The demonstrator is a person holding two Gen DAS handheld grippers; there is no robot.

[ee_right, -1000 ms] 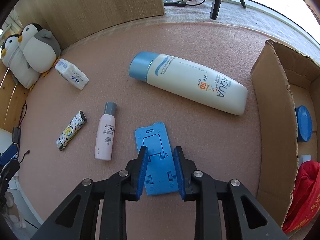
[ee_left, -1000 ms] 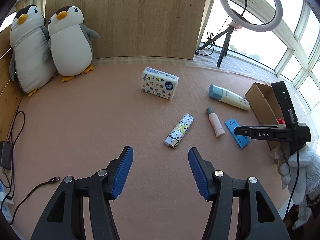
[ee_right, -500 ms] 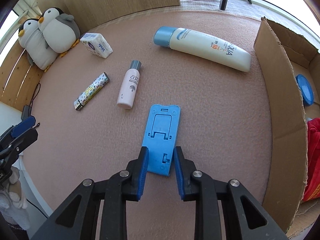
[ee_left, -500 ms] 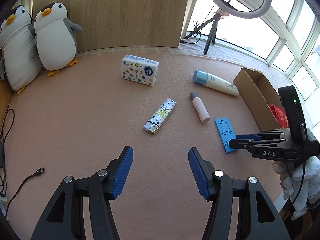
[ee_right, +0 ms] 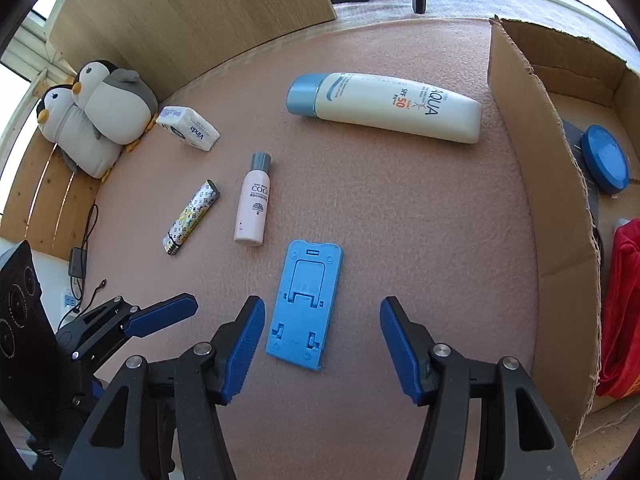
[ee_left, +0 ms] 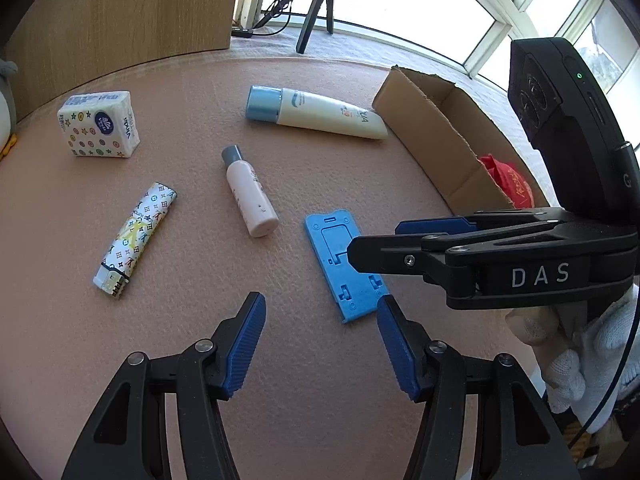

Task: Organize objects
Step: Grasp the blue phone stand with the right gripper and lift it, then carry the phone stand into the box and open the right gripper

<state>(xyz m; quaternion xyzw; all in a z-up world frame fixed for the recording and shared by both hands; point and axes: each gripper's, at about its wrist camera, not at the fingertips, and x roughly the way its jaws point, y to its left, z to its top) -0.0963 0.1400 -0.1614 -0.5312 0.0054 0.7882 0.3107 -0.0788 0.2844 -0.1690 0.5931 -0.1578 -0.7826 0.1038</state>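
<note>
In the left wrist view the right gripper (ee_left: pixel 374 242) covers the right side of the blue phone stand (ee_left: pixel 340 264). A red bag (ee_right: pixel 622 312) in the cardboard box (ee_right: pixel 556 240) is cut by the frame edge; its print cannot be read. The penguin plush (ee_left: pixel 6 112) is barely in frame.

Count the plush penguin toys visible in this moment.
2. The grey-and-white plush penguins lean side by side against the wooden panel at the pink mat's far left corner; only a sliver shows in the left wrist view.
</note>
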